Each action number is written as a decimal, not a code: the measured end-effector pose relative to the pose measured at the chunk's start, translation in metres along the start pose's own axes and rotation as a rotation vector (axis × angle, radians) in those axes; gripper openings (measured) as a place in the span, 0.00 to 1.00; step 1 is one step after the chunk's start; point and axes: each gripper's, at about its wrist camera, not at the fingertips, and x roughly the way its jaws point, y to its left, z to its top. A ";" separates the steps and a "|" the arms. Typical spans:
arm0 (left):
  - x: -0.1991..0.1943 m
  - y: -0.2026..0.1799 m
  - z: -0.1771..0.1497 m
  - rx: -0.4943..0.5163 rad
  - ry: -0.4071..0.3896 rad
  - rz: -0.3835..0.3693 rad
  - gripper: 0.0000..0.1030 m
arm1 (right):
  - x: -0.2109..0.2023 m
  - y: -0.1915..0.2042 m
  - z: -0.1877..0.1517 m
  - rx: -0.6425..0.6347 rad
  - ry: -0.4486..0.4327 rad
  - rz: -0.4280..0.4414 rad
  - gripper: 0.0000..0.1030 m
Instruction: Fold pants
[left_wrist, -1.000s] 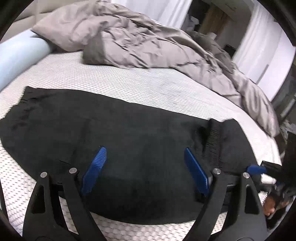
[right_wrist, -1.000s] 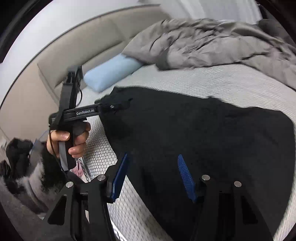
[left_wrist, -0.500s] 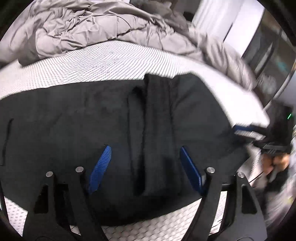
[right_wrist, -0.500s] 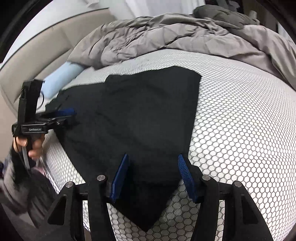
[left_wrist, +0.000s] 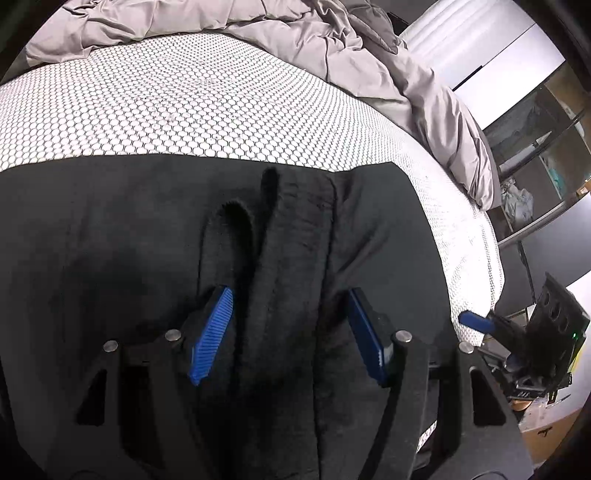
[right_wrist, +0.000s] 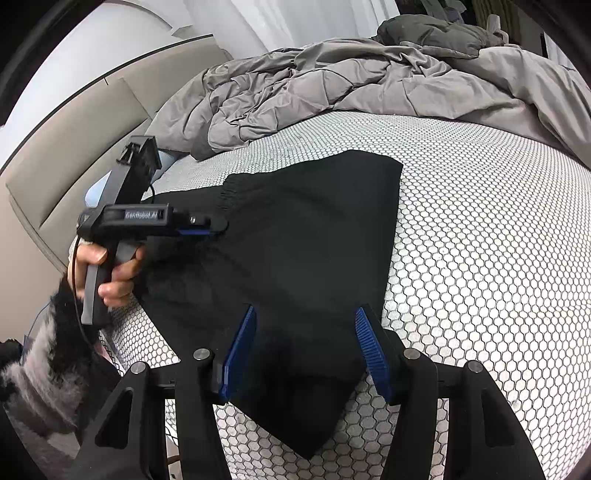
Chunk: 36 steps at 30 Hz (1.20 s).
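Note:
Black pants (left_wrist: 110, 240) lie spread flat on the honeycomb-patterned bed sheet (left_wrist: 184, 103). My left gripper (left_wrist: 288, 328) hangs low over them, and its jaws are closing. A raised ribbed fold of the pants (left_wrist: 295, 240) runs between its blue pads, which stand clear of it on both sides. In the right wrist view my right gripper (right_wrist: 306, 347) is open over a pointed near corner of the pants (right_wrist: 314, 229), close to the bed's front edge. A hand holds the left gripper (right_wrist: 201, 230) at the far left end of the cloth. The right gripper's blue tip (left_wrist: 476, 321) shows beyond the bed corner.
A crumpled grey duvet (right_wrist: 369, 85) fills the back of the bed. A pale blue pillow (right_wrist: 96, 188) lies by the beige headboard (right_wrist: 74, 147). Shelves (left_wrist: 535, 147) stand past the bed's right side. Bare sheet (right_wrist: 480, 240) stretches right of the pants.
The left wrist view has swung right along the pants and come lower over the ribbed fold, and its jaws have narrowed. The right gripper shifted to the pants' near corner, then held still.

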 end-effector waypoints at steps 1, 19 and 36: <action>0.002 0.000 0.001 -0.002 -0.001 0.013 0.55 | 0.000 0.000 -0.001 -0.001 0.003 0.000 0.56; -0.049 0.020 -0.017 0.013 -0.093 0.046 0.00 | 0.006 0.007 -0.005 -0.008 0.025 -0.009 0.56; -0.010 -0.008 -0.018 0.087 -0.117 0.021 0.29 | 0.011 0.006 -0.003 -0.016 0.036 -0.001 0.56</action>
